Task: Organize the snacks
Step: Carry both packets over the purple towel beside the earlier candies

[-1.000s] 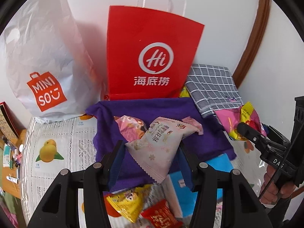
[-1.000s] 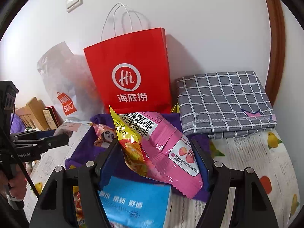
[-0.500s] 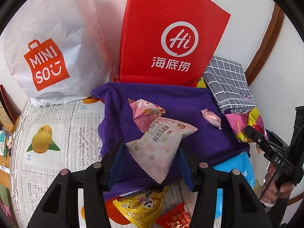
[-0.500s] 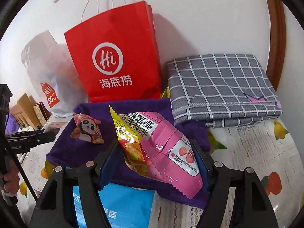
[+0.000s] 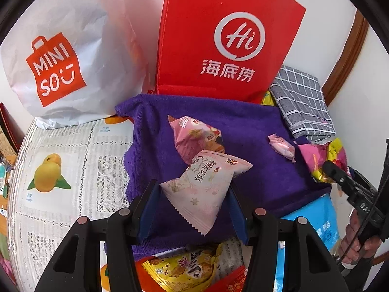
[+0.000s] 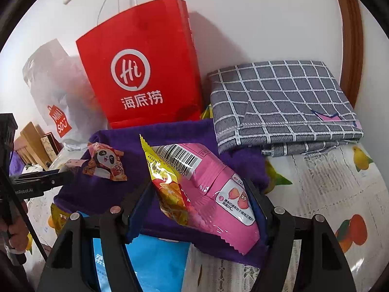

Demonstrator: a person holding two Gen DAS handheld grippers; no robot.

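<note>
My left gripper [image 5: 192, 194] is shut on a pale pink snack packet [image 5: 206, 185], held above the purple towel [image 5: 243, 126]. A pink panda packet [image 5: 194, 136] and a small pink candy [image 5: 282, 146] lie on the towel. My right gripper [image 6: 201, 199] is shut on a pink and yellow snack bag [image 6: 206, 192], held over the towel's [image 6: 114, 194] near right part. The panda packet [image 6: 107, 165] lies to its left. The right gripper with its bag shows at the right in the left wrist view [image 5: 323, 163].
A red paper bag [image 5: 226, 41] and a white MINISO bag [image 5: 63, 56] stand against the wall behind the towel. A folded grey checked cloth [image 6: 282, 102] lies at the right. A blue packet [image 6: 155, 262], a yellow packet [image 5: 182, 270] and a red packet [image 5: 235, 282] lie near the front edge.
Both grippers have moved forward and lower toward the towel with their packets still held. The bags at the back look larger and closer.
</note>
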